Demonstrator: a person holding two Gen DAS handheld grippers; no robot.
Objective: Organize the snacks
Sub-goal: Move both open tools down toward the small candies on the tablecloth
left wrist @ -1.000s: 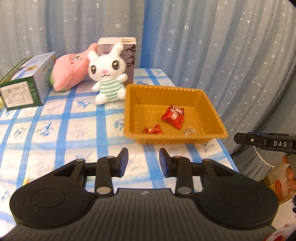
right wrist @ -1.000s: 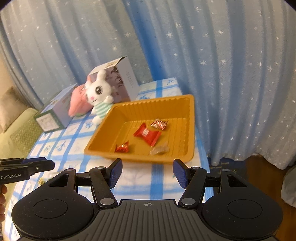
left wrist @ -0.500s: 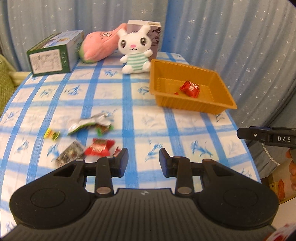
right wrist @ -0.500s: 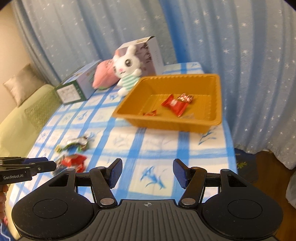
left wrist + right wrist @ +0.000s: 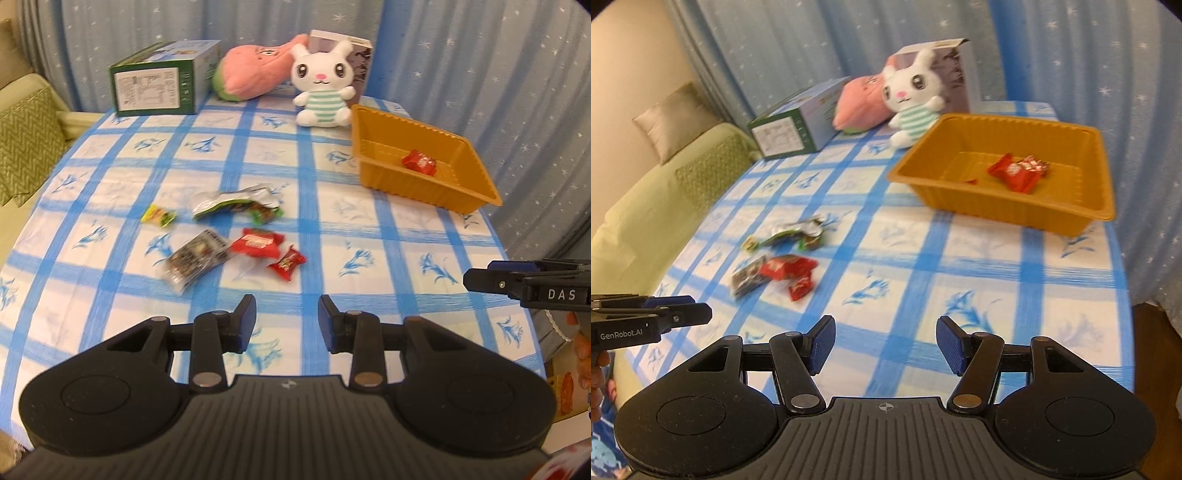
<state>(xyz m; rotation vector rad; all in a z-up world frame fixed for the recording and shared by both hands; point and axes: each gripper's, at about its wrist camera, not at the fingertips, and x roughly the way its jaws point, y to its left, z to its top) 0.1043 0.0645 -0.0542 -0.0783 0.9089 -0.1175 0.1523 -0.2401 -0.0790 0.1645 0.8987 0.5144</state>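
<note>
An orange tray [image 5: 476, 177] [image 5: 1102, 184] at the table's far right holds red wrapped snacks [image 5: 419, 161] [image 5: 1014, 173]. Several loose snacks lie mid-table: a red packet [image 5: 256, 242] [image 5: 783, 267], a small red candy [image 5: 287, 262] [image 5: 800, 288], a dark clear-wrapped packet [image 5: 195, 258] [image 5: 748, 278], a silver-green wrapper [image 5: 236, 201] [image 5: 794, 232] and a yellow-green candy [image 5: 159, 215]. My left gripper [image 5: 287, 315] hangs open and empty above the cloth, just short of the small red candy. My right gripper [image 5: 882, 341] is open and empty near the table's front edge.
A white bunny plush [image 5: 323, 86], a pink plush [image 5: 251, 75], a green box [image 5: 159, 83] and a dark box [image 5: 354, 55] line the back edge. A green sofa [image 5: 646, 206] stands left of the table, blue curtains behind.
Both grippers have pulled back and swung left from the tray. The loose snacks on the cloth have come into view. Jaw widths are unchanged.
</note>
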